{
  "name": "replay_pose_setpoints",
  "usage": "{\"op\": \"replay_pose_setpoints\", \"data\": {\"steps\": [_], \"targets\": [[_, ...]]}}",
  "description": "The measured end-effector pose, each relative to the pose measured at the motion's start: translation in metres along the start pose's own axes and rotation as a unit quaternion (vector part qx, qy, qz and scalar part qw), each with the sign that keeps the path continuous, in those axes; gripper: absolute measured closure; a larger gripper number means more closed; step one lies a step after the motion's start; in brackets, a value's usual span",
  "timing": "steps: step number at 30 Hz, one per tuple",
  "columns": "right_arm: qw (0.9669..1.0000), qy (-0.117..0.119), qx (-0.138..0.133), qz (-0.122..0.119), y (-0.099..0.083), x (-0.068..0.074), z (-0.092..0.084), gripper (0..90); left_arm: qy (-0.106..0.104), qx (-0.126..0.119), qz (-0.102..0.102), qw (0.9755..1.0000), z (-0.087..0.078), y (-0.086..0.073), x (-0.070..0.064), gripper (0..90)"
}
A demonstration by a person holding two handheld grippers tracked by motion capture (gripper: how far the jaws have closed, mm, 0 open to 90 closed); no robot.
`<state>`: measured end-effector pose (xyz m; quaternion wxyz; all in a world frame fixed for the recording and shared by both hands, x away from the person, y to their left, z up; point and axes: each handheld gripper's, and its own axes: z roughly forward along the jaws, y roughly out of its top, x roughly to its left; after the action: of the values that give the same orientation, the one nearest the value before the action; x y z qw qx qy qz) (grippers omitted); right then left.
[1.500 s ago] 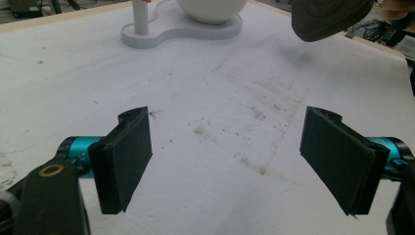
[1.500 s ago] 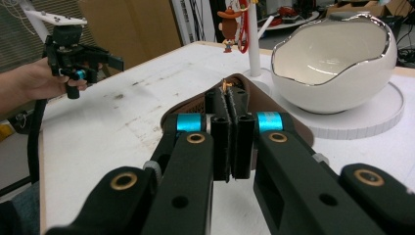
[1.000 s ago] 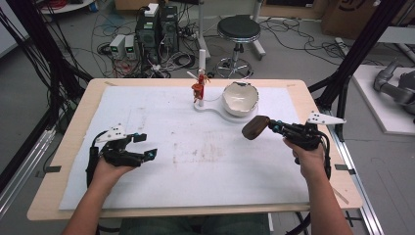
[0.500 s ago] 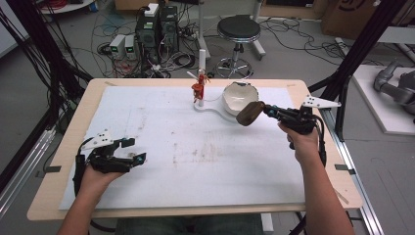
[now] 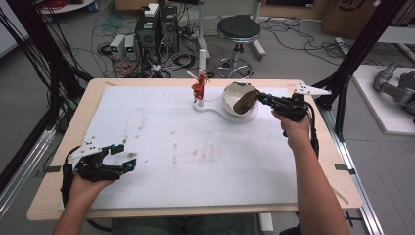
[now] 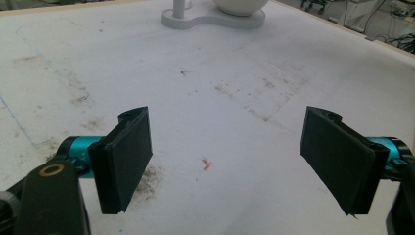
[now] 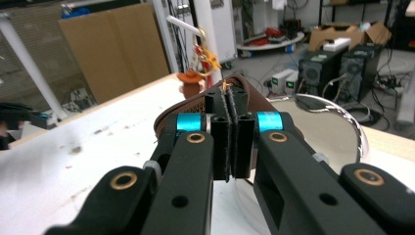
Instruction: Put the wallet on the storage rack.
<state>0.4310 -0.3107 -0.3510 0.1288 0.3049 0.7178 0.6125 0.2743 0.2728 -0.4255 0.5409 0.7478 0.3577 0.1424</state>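
My right gripper [image 5: 258, 99] is shut on a brown, leather-like flat piece [image 5: 243, 101] and holds it level at the rim of a white bowl [image 5: 231, 93] at the far middle of the table. In the right gripper view the jaws [image 7: 229, 105] pinch the brown piece's [image 7: 254, 98] edge, with the bowl rim [image 7: 342, 117] just beyond. A white post [image 5: 201, 63] with a small red hanging figure [image 5: 198, 89] stands left of the bowl on the same white base. My left gripper [image 5: 128, 157] rests open near the table's front left; its jaws [image 6: 227, 161] have nothing between them.
The table is covered by a stained white sheet [image 5: 195, 156]. The bowl's white base [image 6: 205, 20] lies far ahead in the left gripper view. A stool [image 5: 238, 29], computers and cables stand on the floor beyond the far edge.
My right gripper carried the brown piece away from me and leftwards, up to the bowl. My left gripper slid left and nearer to the front edge, still open.
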Motion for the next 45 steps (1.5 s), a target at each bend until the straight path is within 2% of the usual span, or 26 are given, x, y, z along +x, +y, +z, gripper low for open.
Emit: {"op": "replay_pose_setpoints", "data": {"steps": [6, 12, 17, 21, 22, 23, 24, 25, 27, 29, 33, 45], "targets": [[0.9997, -0.013, -0.008, 0.018, -0.001, -0.009, 0.015, 89.7, -0.003, 0.001, 0.004, 1.0, -0.001, -0.001, -0.004, 19.6], [0.9988, -0.037, -0.002, 0.033, -0.007, -0.021, 0.025, 89.7, -0.003, 0.0, 0.003, 1.0, -0.002, -0.001, -0.003, 19.6], [0.9981, -0.048, 0.002, 0.037, -0.013, -0.028, 0.031, 89.7, -0.006, 0.002, 0.003, 1.0, -0.002, -0.002, -0.003, 19.6], [0.9973, -0.061, 0.017, 0.037, -0.016, -0.031, 0.035, 89.5, -0.008, 0.005, 0.004, 0.9999, 0.001, -0.002, -0.003, 19.6], [0.997, -0.065, 0.024, 0.036, -0.017, -0.031, 0.036, 88.6, -0.008, 0.005, 0.003, 1.0, 0.002, -0.002, -0.003, 19.6], [0.9966, -0.069, 0.026, 0.036, -0.018, -0.03, 0.036, 82.6, -0.008, 0.005, 0.003, 1.0, 0.002, -0.002, -0.003, 19.6], [0.9969, -0.062, 0.021, 0.044, -0.018, -0.03, 0.037, 75.3, -0.009, 0.004, 0.003, 0.9999, 0.002, -0.002, -0.003, 19.6], [0.9972, -0.055, 0.019, 0.046, -0.017, -0.03, 0.037, 72.5, -0.01, 0.004, 0.003, 0.9999, 0.002, -0.002, -0.003, 19.6], [0.9975, -0.056, 0.016, 0.04, -0.016, -0.028, 0.037, 61.4, -0.01, 0.005, 0.004, 0.9999, 0.002, -0.002, -0.003, 19.6], [0.9973, -0.061, 0.023, 0.033, -0.015, -0.025, 0.036, 61.2, -0.01, 0.003, 0.003, 0.9999, 0.002, -0.002, -0.003, 19.6], [0.9969, -0.066, 0.033, 0.027, -0.014, -0.023, 0.034, 54.8, -0.008, 0.001, 0.004, 1.0, 0.0, -0.001, -0.003, 19.6], [0.9983, -0.052, 0.02, 0.019, -0.016, -0.012, 0.017, 51.6, -0.019, 0.004, 0.009, 0.9998, 0.009, 0.003, -0.003, 19.6]]}}
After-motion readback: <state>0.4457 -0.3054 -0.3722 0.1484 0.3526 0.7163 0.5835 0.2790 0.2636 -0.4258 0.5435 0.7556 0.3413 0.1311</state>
